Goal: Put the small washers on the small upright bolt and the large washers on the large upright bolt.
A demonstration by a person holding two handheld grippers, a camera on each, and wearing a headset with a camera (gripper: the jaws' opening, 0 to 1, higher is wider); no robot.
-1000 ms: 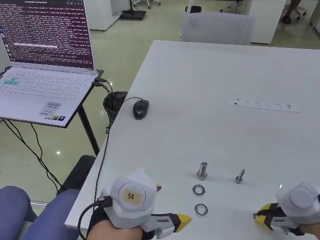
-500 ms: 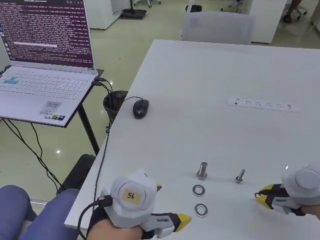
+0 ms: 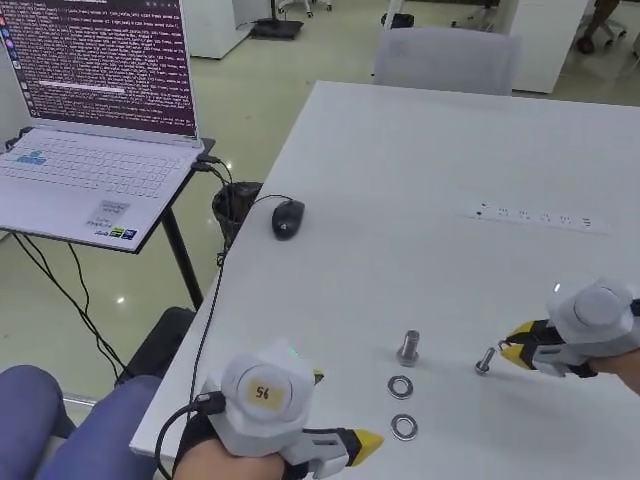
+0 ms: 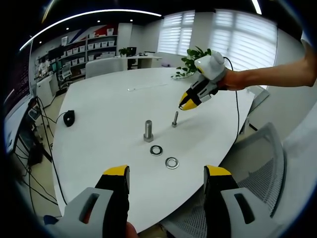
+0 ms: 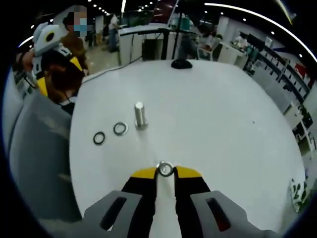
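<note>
We see right gripper (image 5: 165,174) fingers clamping a small washer (image 5: 165,169), small bolt (image 3: 485,361) just beside them; left gripper (image 4: 167,171) fingers apart.

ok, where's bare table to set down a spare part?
Free: the wide table stretch between mouse and power strip, and beyond them to the far edge. Crowded: the near edge, with large bolt, small bolt, two loose washers, left gripper and right gripper holding a small washer.

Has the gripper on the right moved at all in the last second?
Yes. The right gripper has moved forward, away from the person, from well short of the small bolt to right beside it, its jaws shut on a small washer.
</note>
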